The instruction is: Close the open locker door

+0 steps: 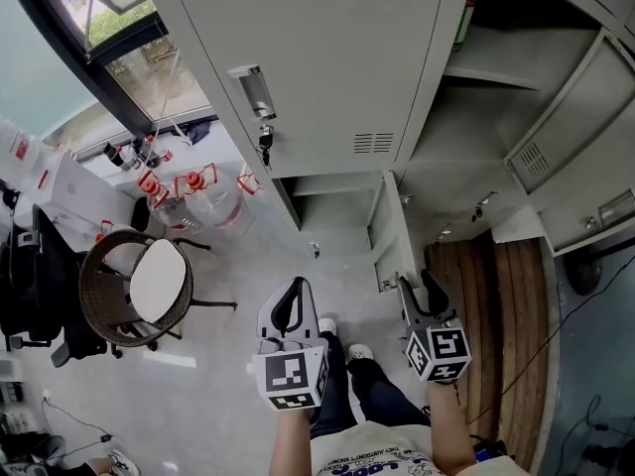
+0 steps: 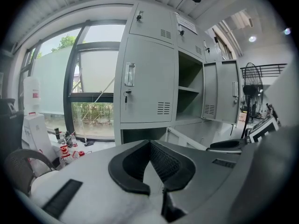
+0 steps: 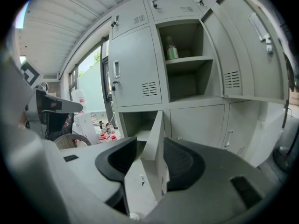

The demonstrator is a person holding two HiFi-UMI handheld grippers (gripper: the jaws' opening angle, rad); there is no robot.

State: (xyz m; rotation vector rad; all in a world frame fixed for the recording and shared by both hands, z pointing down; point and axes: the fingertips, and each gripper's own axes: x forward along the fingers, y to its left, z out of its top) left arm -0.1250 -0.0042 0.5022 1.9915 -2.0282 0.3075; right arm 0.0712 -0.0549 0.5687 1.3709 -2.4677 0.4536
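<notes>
The low locker door [image 1: 390,228] stands swung out toward me from its open compartment [image 1: 332,206]. My right gripper [image 1: 419,286] is open just in front of the door's free edge. In the right gripper view the door [image 3: 156,139] shows upright through the gap of the right gripper [image 3: 152,160]; I cannot tell if a pad touches it. My left gripper [image 1: 295,291] is shut and empty, to the left of the door over the floor. The left gripper [image 2: 149,146] has its tips together in its own view, with the door [image 2: 184,138] low to the right.
A tall upper locker door [image 1: 580,132] also hangs open at the right, with a bottle [image 3: 171,48] on the shelf inside. The closed locker [image 1: 298,58] has a key in its lock. A wicker chair [image 1: 124,286] and water bottles [image 1: 198,201] stand left. My feet [image 1: 342,343] are below the grippers.
</notes>
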